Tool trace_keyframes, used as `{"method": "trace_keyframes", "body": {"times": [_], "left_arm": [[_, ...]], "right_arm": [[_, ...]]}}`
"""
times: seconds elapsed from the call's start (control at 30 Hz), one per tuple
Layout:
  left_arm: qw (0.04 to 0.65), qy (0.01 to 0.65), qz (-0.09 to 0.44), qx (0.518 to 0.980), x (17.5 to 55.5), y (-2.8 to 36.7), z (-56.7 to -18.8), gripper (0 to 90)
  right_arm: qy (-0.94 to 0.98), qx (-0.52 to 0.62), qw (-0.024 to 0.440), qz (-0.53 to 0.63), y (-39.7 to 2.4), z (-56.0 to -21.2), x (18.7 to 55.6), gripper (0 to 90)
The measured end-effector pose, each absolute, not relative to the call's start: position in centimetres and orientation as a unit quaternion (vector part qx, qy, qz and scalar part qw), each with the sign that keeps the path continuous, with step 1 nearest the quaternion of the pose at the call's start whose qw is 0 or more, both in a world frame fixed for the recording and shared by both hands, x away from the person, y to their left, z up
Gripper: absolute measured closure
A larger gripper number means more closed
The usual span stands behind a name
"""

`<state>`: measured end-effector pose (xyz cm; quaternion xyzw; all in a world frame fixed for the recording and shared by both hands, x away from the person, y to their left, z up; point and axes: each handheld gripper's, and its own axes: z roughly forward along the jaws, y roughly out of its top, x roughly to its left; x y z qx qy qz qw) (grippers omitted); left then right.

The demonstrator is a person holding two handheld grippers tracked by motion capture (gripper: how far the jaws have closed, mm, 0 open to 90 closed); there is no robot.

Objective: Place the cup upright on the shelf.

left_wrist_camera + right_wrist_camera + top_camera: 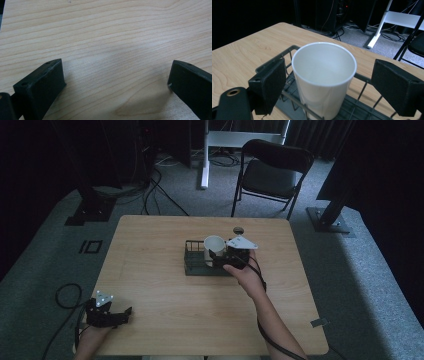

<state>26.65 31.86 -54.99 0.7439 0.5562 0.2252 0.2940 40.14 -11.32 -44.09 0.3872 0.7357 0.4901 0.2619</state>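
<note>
Ahead, my right claw (327,82) gapes around the upright cup (324,75) in the rack (192,262); left claw (116,82) gapes over bare table (112,37).

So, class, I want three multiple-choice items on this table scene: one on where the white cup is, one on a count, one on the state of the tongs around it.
1. Where does the white paper cup stand?
A. in the dark wire basket
B. on the folding chair
C. on the floor

2. How many cups are on the light wooden table?
A. three
B. one
C. two

3. How are the right tongs?
A. shut on the cup
B. lying flat
C. open, one jaw on each side of the cup

Answers: 1 A, wire walls surround its base; 2 B, the high view shows a single cup; 3 C, gaps show between each jaw and the cup.
</note>
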Motion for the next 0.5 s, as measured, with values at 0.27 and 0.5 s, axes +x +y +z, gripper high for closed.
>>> {"method": "trace_keyframes", "body": {"times": [0.27, 0.5], "left_arm": [[0.294, 0.556, 0.225, 0.744, 26.6, 31.9, -55.0, 0.9], [0.294, 0.556, 0.226, 0.744, 26.6, 31.9, -55.0, 0.9]], "right_arm": [[0.728, 0.386, 0.268, 0.499, -12.7, -44.1, 38.6, 12.6], [0.729, 0.382, 0.278, 0.496, -13.8, -44.3, 37.7, 12.6]]}}
